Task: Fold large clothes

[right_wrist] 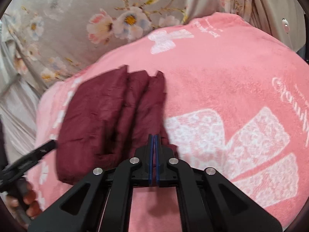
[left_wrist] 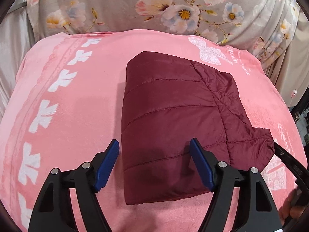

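Item: maroon quilted jacket (left_wrist: 173, 116), folded into a compact bundle, lying mid-way across the pink blanket (left_wrist: 77, 96).
Left hand-held gripper (left_wrist: 154, 164): wide, straddling the jacket's near edge, likely to grasp it.
Right hand-held gripper (right_wrist: 154, 150): closed at the jacket's near corner; whether fabric is pinched cannot be told.

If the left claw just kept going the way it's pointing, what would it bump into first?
Most likely the folded maroon jacket: the open left gripper points down at its near edge, one finger over the pink blanket. Depth is unclear.

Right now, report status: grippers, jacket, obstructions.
Left gripper open above the folded maroon jacket. Right gripper shut at the jacket's edge; grip unclear. Jacket lies on pink blanket. Nothing obstructing.
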`<control>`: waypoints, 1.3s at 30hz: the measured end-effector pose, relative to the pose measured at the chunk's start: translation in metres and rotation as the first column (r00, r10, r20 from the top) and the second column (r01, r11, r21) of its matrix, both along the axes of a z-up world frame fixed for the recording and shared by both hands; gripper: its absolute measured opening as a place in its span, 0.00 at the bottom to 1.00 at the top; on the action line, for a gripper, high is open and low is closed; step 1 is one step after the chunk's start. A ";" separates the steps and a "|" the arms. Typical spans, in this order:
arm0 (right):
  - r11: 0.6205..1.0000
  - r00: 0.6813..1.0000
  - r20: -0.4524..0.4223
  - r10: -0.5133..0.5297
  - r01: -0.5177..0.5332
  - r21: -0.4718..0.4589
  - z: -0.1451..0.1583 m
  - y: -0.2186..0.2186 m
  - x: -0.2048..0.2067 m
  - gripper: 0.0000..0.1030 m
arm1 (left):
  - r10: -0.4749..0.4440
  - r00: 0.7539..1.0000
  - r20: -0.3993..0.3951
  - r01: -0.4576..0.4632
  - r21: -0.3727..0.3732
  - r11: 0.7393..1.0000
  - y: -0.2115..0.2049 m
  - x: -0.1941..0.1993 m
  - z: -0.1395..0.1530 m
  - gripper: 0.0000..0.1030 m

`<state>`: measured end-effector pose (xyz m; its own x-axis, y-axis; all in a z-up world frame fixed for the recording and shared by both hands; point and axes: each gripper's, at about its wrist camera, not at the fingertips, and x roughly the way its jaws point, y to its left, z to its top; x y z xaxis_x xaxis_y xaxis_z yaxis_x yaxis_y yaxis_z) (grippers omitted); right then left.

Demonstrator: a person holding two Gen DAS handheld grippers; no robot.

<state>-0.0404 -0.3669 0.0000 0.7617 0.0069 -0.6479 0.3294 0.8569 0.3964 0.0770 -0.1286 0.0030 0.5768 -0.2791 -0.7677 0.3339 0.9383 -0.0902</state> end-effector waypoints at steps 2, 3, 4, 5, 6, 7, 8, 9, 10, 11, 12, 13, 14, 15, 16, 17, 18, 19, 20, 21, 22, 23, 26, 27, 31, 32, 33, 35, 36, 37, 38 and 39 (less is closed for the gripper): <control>0.999 0.999 0.036 0.032 -0.031 -0.017 0.014 0.010 0.001 0.40 | 0.014 1.000 -0.006 -0.014 -0.003 1.000 0.001 0.002 -0.001 0.70; 0.999 0.997 0.052 0.048 -0.047 -0.019 0.018 0.015 0.004 0.55 | 0.023 1.000 -0.010 -0.023 -0.007 1.000 0.003 0.004 -0.002 0.70; 0.998 0.996 0.065 0.065 -0.064 -0.024 0.022 0.021 0.009 0.65 | 0.032 0.999 -0.013 -0.032 -0.008 0.999 0.004 0.006 -0.003 0.70; 0.996 0.995 0.060 0.081 -0.079 -0.035 0.022 0.027 0.015 0.65 | 0.040 0.999 -0.017 -0.041 -0.009 0.999 0.007 0.007 -0.004 0.70; 0.994 0.994 0.037 0.098 -0.096 -0.045 0.018 0.033 0.022 0.65 | 0.050 0.999 -0.021 -0.050 -0.011 0.999 0.009 0.009 -0.005 0.70; 0.993 0.994 0.015 0.112 -0.111 -0.050 0.011 0.038 0.030 0.64 | 0.058 0.998 -0.024 -0.058 -0.011 0.998 0.011 0.010 -0.005 0.70; 0.991 0.992 -0.004 0.130 -0.130 -0.046 0.003 0.042 0.037 0.50 | 0.062 0.998 -0.025 -0.062 -0.011 0.998 0.013 0.011 -0.005 0.70; 0.989 0.989 -0.024 0.144 -0.145 -0.037 -0.004 0.042 0.043 0.36 | 0.066 0.997 -0.026 -0.066 -0.010 0.998 0.014 0.011 -0.005 0.70; 0.988 0.987 -0.035 0.156 -0.157 -0.014 -0.011 0.041 0.046 0.10 | 0.069 0.997 -0.026 -0.069 -0.011 0.998 0.015 0.012 -0.005 0.70; 0.987 0.987 -0.026 0.157 -0.157 0.016 -0.015 0.037 0.046 0.08 | 0.070 0.997 -0.025 -0.070 -0.012 0.997 0.016 0.012 -0.004 0.70; 0.989 0.989 0.004 0.145 -0.145 0.028 -0.013 0.031 0.040 0.05 | 0.068 0.997 -0.023 -0.068 -0.015 0.998 0.016 0.012 -0.002 0.70; 0.992 0.992 0.031 0.123 -0.123 0.008 -0.006 0.026 0.030 0.04 | 0.066 0.998 -0.018 -0.067 -0.016 0.998 0.017 0.012 0.000 0.70; 0.996 0.995 0.054 0.089 -0.088 -0.025 0.001 0.022 0.019 0.03 | 0.063 0.998 -0.010 -0.063 -0.017 0.998 0.016 0.012 0.003 0.70; 0.997 0.996 0.062 0.063 -0.060 -0.047 0.004 0.019 0.012 0.03 | 0.058 0.998 -0.006 -0.058 -0.020 0.998 0.016 0.013 0.004 0.70; 0.997 0.998 0.060 0.033 -0.029 -0.065 0.004 0.014 0.006 0.03 | 0.052 0.999 -0.003 -0.052 -0.024 0.998 0.014 0.013 0.005 0.70; 0.997 0.999 0.039 0.012 -0.009 -0.081 0.000 0.009 0.004 0.03 | 0.046 0.999 -0.003 -0.046 -0.028 0.999 0.011 0.013 0.005 0.70; 0.996 1.000 0.015 0.004 -0.002 -0.087 -0.007 0.006 0.004 0.03 | 0.037 0.999 -0.006 -0.037 -0.034 0.999 0.007 0.013 0.005 0.70; 0.997 1.000 -0.011 -0.004 0.003 -0.080 -0.016 0.002 0.005 0.03 | 0.027 1.000 -0.011 -0.027 -0.036 0.999 0.003 0.014 0.003 0.70; 0.998 0.999 -0.039 -0.003 0.001 -0.065 -0.028 0.000 0.006 0.03 | 0.013 1.000 -0.022 -0.014 -0.035 0.999 -0.004 0.014 0.000 0.70; 0.998 0.999 -0.055 -0.003 0.000 -0.063 -0.035 -0.001 0.008 0.03 | 0.000 0.999 -0.033 -0.001 -0.034 0.999 -0.009 0.014 -0.003 0.70; 0.998 0.998 -0.070 -0.004 -0.001 -0.063 -0.042 0.000 0.010 0.03 | -0.011 0.999 -0.041 0.010 -0.029 1.000 -0.015 0.013 -0.007 0.70; 0.998 0.997 -0.079 -0.004 -0.001 -0.065 -0.046 0.001 0.011 0.03 | -0.018 0.999 -0.045 0.018 -0.018 1.000 -0.020 0.012 -0.011 0.70; 0.998 0.995 -0.104 -0.002 -0.005 -0.070 -0.059 0.002 0.019 0.04 | -0.019 0.999 -0.045 0.019 0.010 1.000 -0.029 0.011 -0.021 0.70; 0.997 0.994 -0.110 -0.001 -0.007 -0.071 -0.062 0.002 0.020 0.04 | -0.018 0.999 -0.043 0.018 0.020 1.000 -0.032 0.011 -0.025 0.70; 0.998 0.993 -0.121 0.006 -0.013 -0.058 -0.071 0.003 0.024 0.05 | -0.012 0.999 -0.048 0.014 0.044 0.999 -0.038 0.013 -0.038 0.73; 0.999 0.992 -0.122 0.007 -0.013 -0.053 -0.073 0.003 0.025 0.05 | -0.012 0.999 -0.049 0.014 0.052 0.999 -0.039 0.013 -0.042 0.74; 0.999 0.992 -0.123 0.008 -0.014 -0.049 -0.077 0.002 0.025 0.05 | -0.013 0.999 -0.049 0.015 0.058 0.998 -0.040 0.013 -0.045 0.74; 0.999 0.992 -0.123 0.009 -0.015 -0.044 -0.080 0.002 0.025 0.05 | -0.016 0.999 -0.047 0.019 0.071 0.997 -0.041 0.014 -0.051 0.75; 0.999 0.992 -0.123 0.010 -0.016 -0.044 -0.082 0.002 0.025 0.05 | -0.016 0.999 -0.043 0.019 0.079 0.997 -0.041 0.014 -0.054 0.75; 0.999 0.992 -0.122 0.010 -0.016 -0.045 -0.082 0.003 0.025 0.05 | -0.016 0.999 -0.040 0.020 0.086 0.996 -0.042 0.014 -0.057 0.75; 0.999 0.992 -0.122 0.009 -0.015 -0.047 -0.084 0.004 0.025 0.05 | -0.016 0.999 -0.040 0.019 0.089 0.996 -0.043 0.014 -0.058 0.75; 0.999 0.992 -0.123 0.008 -0.015 -0.051 -0.084 0.005 0.026 0.05 | -0.015 0.999 -0.042 0.018 0.088 0.996 -0.043 0.015 -0.061 0.75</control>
<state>-0.0143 -0.3622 -0.0842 0.6765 -0.0211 -0.7362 0.3630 0.8793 0.3084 0.0917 -0.1720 -0.0584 0.5403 -0.2186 -0.8126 0.3470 0.9376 -0.0216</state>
